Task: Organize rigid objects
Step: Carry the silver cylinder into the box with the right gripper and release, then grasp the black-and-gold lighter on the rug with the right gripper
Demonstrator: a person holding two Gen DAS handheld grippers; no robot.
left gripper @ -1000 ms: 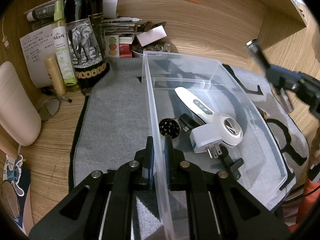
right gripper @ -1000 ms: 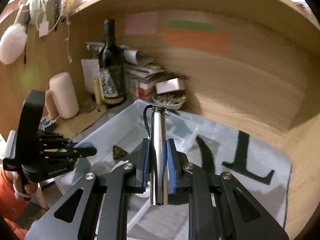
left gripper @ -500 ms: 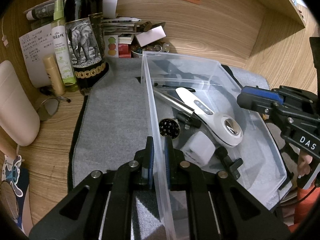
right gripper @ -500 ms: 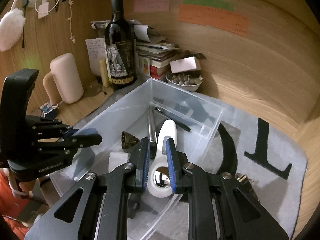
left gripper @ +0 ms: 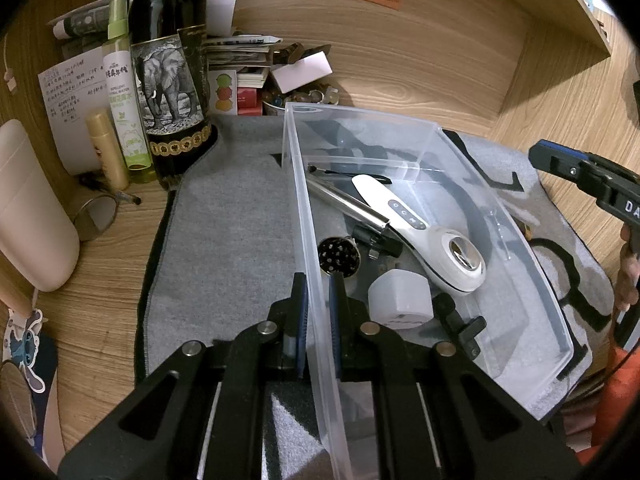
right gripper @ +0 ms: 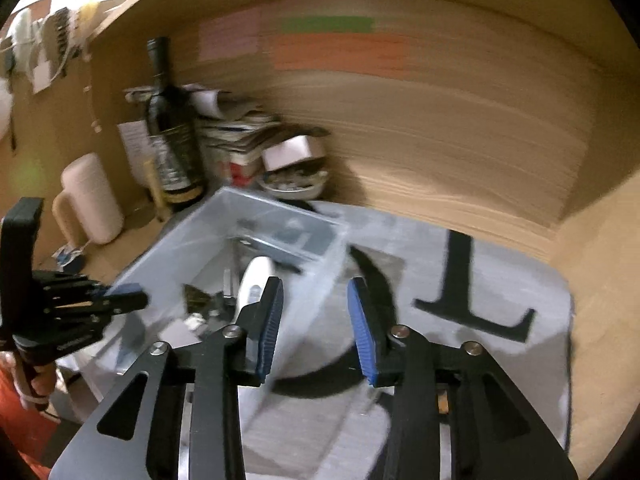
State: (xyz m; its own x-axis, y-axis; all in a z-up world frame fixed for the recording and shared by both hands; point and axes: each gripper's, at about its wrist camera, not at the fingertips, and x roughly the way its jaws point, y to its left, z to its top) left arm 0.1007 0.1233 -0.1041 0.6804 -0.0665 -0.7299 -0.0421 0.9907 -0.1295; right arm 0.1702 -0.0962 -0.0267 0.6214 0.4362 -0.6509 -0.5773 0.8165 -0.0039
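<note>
1. Left gripper (left gripper: 318, 292) is clamping the near wall of the clear plastic bin (left gripper: 424, 130), one pad outside and one inside. Judged purpose: pinning the light bin so it is not sliding on the mat while things are dropped in.

2. Right gripper (right gripper: 316, 320) is opening, its blue pads standing apart with nothing between them. It is hanging over the bin's right-hand edge and the mat; the view is smeared by motion. Judged: its load is already in the bin, and it is heading off for the next item.

3. Inside the bin, lying loose on the floor: a metal tube (left gripper: 346, 202) slanting toward the far corner, a white handheld device (left gripper: 420, 232) leaning across it, a thin black pen (left gripper: 348, 170) behind, a round perforated metal piece (left gripper: 339, 256) by the held wall, a white plug adapter (left gripper: 400, 300), and small black parts. Everything is piled toward the near half, probably because that is where the drops are landing.

4. The bin is sitting on a grey felt mat (left gripper: 232, 232) with black lettering, cushioning the bench (left gripper: 92, 300).

5. Beyond the mat, left rear: wine bottle (left gripper: 170, 80), green spray bottle (left gripper: 126, 112), a small gold tube, papers, a bowl of oddments. These are standing against the back panel, apart from the bin; whether any belongs to the sorting I cannot tell.

6. Risk, as judged: further drops could knock the leaning white device.
</note>
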